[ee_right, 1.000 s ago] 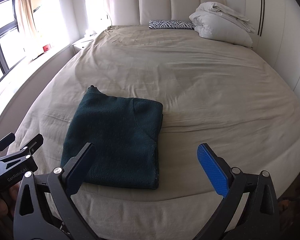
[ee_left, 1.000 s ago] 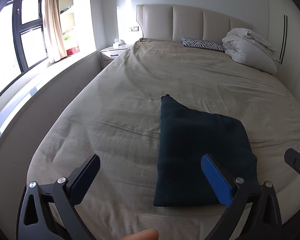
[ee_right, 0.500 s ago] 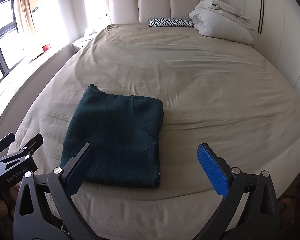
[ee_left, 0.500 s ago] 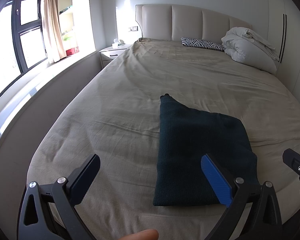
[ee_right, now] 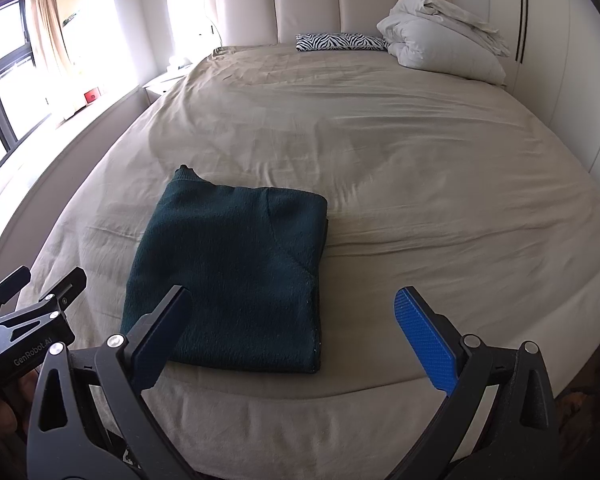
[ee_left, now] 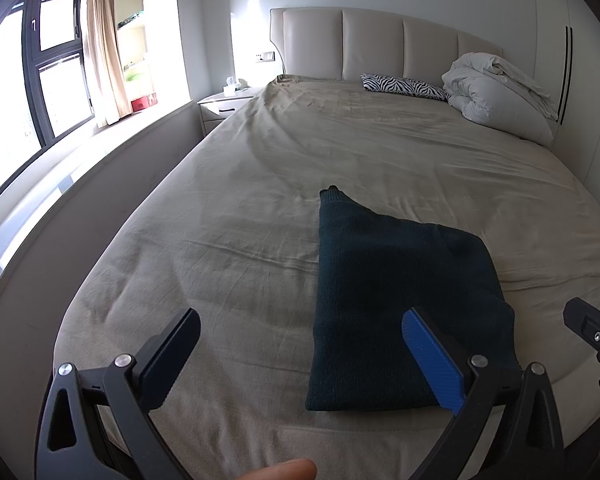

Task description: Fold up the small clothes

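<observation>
A dark green knit sweater lies folded into a flat rectangle near the foot of the beige bed. It also shows in the right wrist view. My left gripper is open and empty, held above the bed's front edge, to the left of the sweater. My right gripper is open and empty, held above the front edge over the sweater's near right corner. Each gripper shows at the edge of the other's view, the right one and the left one.
A white duvet bundle and a zebra-print pillow lie at the headboard. A nightstand and a window ledge run along the left. A white wardrobe wall stands on the right.
Both grippers have drifted slightly; the sweater sits a little higher in the right wrist view. Nothing was taken hold of or let go.
</observation>
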{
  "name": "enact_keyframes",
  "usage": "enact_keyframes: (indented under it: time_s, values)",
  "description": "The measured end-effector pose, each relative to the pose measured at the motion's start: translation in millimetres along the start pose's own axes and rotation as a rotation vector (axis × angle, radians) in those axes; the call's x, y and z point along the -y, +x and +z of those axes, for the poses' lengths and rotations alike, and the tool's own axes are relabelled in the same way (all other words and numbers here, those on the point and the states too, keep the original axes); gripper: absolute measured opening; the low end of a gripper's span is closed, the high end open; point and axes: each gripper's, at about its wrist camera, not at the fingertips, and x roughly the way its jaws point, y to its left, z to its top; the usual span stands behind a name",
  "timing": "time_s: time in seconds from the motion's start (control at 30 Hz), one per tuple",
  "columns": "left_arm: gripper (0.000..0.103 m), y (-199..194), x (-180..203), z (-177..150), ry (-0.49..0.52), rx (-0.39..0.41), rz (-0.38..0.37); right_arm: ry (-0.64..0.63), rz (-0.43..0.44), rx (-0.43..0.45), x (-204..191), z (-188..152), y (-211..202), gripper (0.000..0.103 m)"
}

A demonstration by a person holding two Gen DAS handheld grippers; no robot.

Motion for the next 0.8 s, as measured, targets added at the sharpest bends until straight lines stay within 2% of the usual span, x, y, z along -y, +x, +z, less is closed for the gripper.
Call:
enact_keyframes:
  time_s: [0.8]
  values:
    - [0.103, 1.5, -0.8, -2.8, 0.001, -0.003, -0.002, 0.001, 0.005, -0.007, -0.3, -2.9, 0.0, 0.103]
